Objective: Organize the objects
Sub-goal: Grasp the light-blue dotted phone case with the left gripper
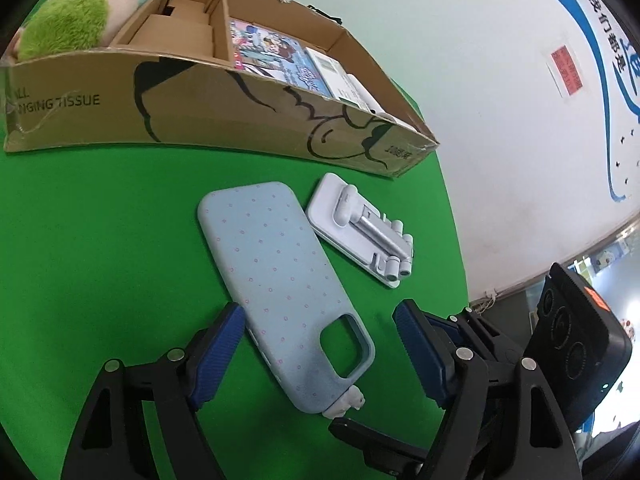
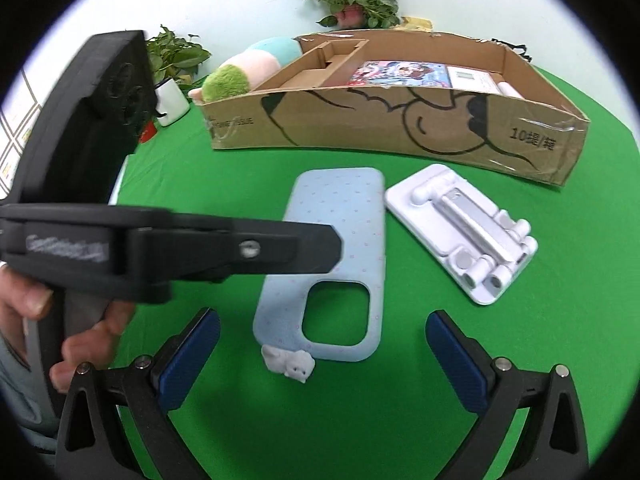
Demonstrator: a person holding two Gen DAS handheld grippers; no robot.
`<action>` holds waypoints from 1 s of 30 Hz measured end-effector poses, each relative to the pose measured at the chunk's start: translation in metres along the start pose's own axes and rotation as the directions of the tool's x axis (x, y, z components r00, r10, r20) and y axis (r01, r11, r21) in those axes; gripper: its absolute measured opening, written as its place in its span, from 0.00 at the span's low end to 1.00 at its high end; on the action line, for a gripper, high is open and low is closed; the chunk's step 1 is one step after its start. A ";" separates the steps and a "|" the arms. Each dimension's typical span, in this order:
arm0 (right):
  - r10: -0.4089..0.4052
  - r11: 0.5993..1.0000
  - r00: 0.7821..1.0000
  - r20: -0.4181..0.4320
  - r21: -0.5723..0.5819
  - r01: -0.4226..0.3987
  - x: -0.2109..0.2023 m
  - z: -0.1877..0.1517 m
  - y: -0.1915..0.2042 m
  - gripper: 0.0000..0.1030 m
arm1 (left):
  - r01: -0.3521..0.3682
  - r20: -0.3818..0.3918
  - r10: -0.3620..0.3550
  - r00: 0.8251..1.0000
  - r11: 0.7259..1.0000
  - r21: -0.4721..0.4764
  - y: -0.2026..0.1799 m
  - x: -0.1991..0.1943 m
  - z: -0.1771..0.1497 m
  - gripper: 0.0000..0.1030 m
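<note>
The left gripper (image 1: 318,350) hangs tilted down over the green worktop (image 1: 100,240), its blue pads (image 1: 218,354) either side of the camera end of a pale blue phone case (image 1: 280,276). The left pad sits right against the case's edge; the right pad stands clear of it. A small white figure (image 1: 344,402) pokes out at the case's near end. Just beside the case lies a folded white phone stand (image 1: 360,224), apart from it. Behind both sits a cut-down cardboard box (image 1: 224,120) holding a colourful printed pack (image 1: 272,56) and cardboard inserts. A plush toy (image 1: 80,12) lies behind the box at the left.
</note>
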State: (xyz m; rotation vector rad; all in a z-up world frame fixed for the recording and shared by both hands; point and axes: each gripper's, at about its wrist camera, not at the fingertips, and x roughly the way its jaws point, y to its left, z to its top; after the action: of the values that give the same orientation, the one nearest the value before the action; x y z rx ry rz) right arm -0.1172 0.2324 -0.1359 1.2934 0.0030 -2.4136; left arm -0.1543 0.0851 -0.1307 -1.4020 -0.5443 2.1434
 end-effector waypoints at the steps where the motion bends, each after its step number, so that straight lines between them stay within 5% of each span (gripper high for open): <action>1: -0.002 1.000 1.000 -0.003 -0.003 0.002 0.001 0.001 -0.001 0.99 | -0.014 0.003 0.014 1.000 1.000 -0.013 0.002 0.000 0.001 0.74; 15: -0.016 0.995 0.999 -0.029 -0.095 0.014 0.024 0.010 0.015 0.98 | -0.062 0.040 0.065 0.997 0.996 -0.068 0.020 -0.010 0.003 0.74; 24: -0.104 0.985 0.994 -0.030 -0.141 0.099 0.029 0.008 0.022 0.76 | -0.063 0.042 0.066 0.997 0.996 -0.064 0.018 -0.008 0.003 0.74; 30: -0.078 0.991 0.997 -0.025 -0.109 0.075 0.026 0.007 0.018 0.76 | -0.077 0.038 0.080 0.996 0.995 -0.061 0.013 -0.005 0.001 0.66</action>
State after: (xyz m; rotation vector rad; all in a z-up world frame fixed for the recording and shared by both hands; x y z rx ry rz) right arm -0.1292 0.2054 -0.1491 1.3017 0.1918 -2.4220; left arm -0.1561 0.0715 -0.1345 -1.4368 -0.5819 2.2390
